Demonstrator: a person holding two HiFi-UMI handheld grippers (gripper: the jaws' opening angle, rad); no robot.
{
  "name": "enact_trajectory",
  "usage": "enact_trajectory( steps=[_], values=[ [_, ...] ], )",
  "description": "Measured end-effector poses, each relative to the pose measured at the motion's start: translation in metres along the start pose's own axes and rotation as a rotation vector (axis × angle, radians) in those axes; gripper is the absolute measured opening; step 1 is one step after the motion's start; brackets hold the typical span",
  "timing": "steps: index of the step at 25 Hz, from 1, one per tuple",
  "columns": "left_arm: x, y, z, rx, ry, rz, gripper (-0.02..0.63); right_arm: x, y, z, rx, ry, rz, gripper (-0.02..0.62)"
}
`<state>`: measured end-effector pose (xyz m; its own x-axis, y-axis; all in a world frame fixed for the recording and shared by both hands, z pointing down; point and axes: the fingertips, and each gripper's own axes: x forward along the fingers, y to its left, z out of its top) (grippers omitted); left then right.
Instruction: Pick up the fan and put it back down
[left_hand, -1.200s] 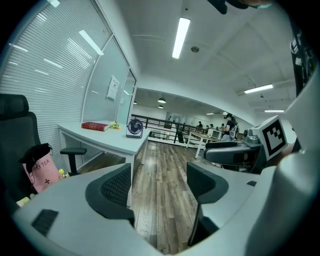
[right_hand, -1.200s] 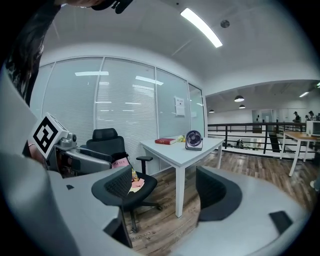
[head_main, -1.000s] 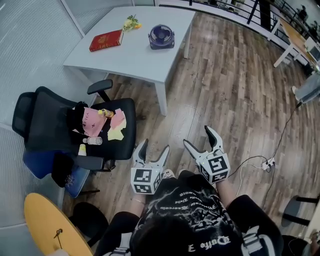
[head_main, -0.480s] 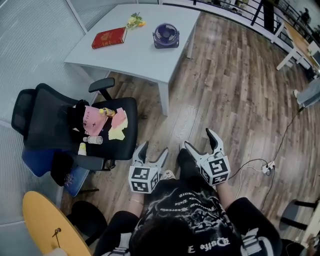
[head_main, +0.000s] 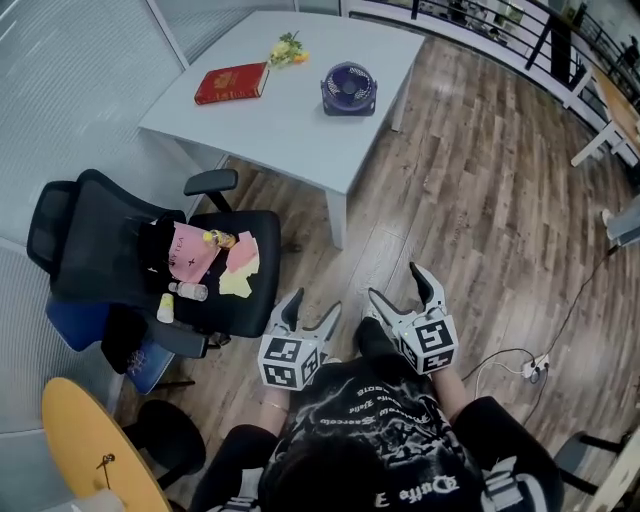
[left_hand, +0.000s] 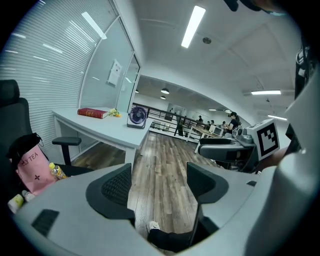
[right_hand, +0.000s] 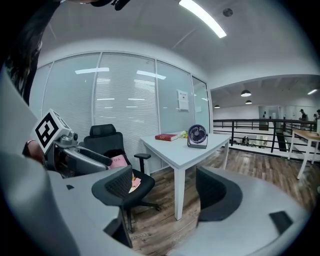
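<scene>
A small dark purple fan (head_main: 349, 88) stands upright on the white table (head_main: 290, 130), near its right end; it also shows small in the left gripper view (left_hand: 137, 117) and the right gripper view (right_hand: 197, 136). Both grippers hang close to the person's body, far short of the table. The left gripper (head_main: 310, 312) is open with nothing between its jaws, and only floor shows through its gap (left_hand: 159, 181). The right gripper (head_main: 398, 286) is open and empty too (right_hand: 167, 192).
A red book (head_main: 231, 83) and a small yellow flower bunch (head_main: 287, 49) lie on the table left of the fan. A black office chair (head_main: 150, 265) with a pink bag and bottles stands at the left. A cable and power strip (head_main: 530, 365) lie on the wooden floor at the right.
The person has stepped forward a little: the table, fan and chair have shifted right and slightly lower in the head view. Both grippers stay open and held low.
</scene>
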<state>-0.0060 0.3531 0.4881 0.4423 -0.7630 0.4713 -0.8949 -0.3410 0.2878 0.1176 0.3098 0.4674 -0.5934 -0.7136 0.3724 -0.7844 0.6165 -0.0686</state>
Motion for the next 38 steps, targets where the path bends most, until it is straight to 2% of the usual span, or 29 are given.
enact_trajectory(
  steps=[7,17,22,30,34,38],
  values=[
    [0.06,0.014,0.033,-0.051,-0.008,0.063,0.354,0.05,-0.053,0.018,-0.022,0.012,0.067,0.387],
    [0.14,0.001,0.075,-0.034,-0.031,0.104,0.354,0.086,-0.126,0.041,-0.056,-0.002,0.134,0.383],
    [0.164,-0.005,0.081,-0.036,-0.019,0.115,0.354,0.095,-0.145,0.046,-0.022,-0.013,0.152,0.379],
    [0.189,-0.008,0.099,0.005,-0.028,0.11,0.354,0.092,-0.165,0.042,0.0,-0.004,0.11,0.377],
    [0.202,0.006,0.103,0.008,-0.027,0.127,0.353,0.094,-0.174,0.044,0.049,-0.021,0.081,0.373],
    [0.215,0.027,0.114,0.012,-0.018,0.137,0.354,0.109,-0.184,0.041,0.04,0.009,0.054,0.371]
  ],
)
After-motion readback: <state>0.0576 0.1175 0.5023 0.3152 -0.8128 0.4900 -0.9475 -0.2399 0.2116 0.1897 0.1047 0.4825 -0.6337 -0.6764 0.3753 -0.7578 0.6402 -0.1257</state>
